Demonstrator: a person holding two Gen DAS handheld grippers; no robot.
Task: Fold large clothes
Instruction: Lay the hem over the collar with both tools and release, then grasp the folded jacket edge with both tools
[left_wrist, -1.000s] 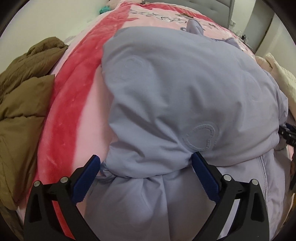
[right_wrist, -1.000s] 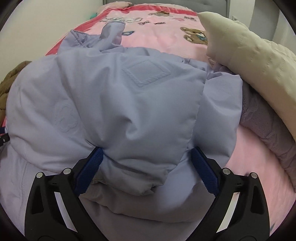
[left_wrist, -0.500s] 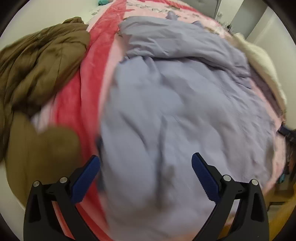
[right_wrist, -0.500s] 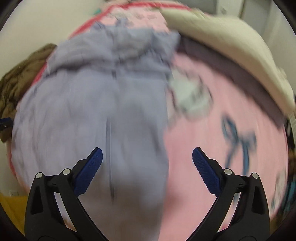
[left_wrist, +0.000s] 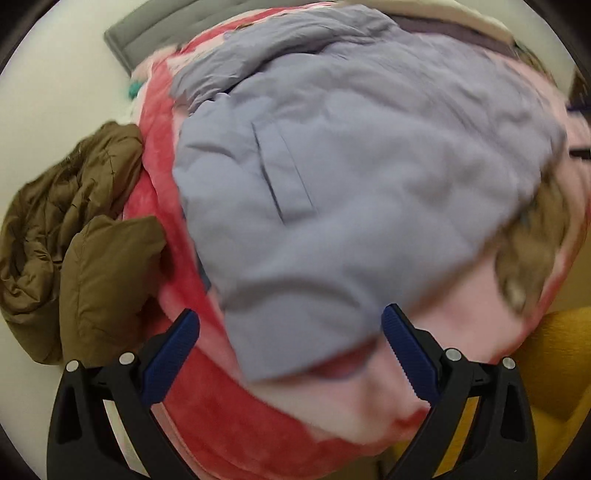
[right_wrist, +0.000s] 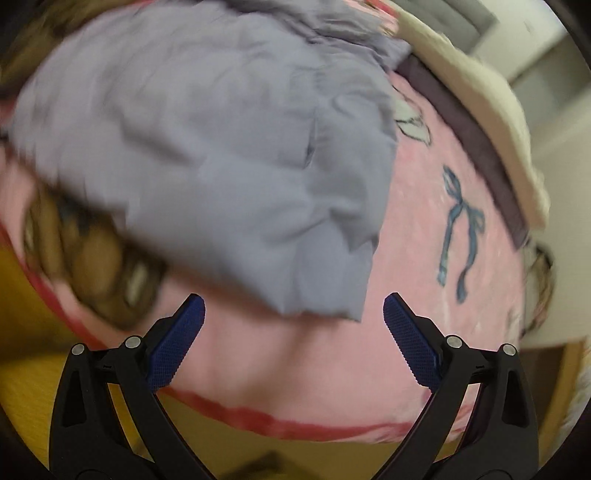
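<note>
A lavender padded jacket (left_wrist: 351, 177) lies folded over on the pink and red blanket (left_wrist: 258, 424) of a bed. In the right wrist view the same jacket (right_wrist: 221, 158) fills the upper left, its lower edge just beyond the fingertips. My left gripper (left_wrist: 290, 332) hangs open above the jacket's near corner with nothing between its blue pads. Over bare pink blanket (right_wrist: 295, 362) below the jacket's hem, my right gripper (right_wrist: 293, 321) is open and holds nothing. Both views are motion-blurred.
A brown puffer coat (left_wrist: 74, 240) is bunched at the bed's left side against the wall. A cream pillow (right_wrist: 491, 122) and a dark purple garment (right_wrist: 472, 125) lie along the right side. Yellow floor (right_wrist: 55, 332) shows past the bed's foot, and a grey headboard (left_wrist: 166, 26) stands at the far end.
Both grippers let go of the jacket and pulled back and up toward the foot of the bed. The jacket now lies flat, farther from both sets of fingers.
</note>
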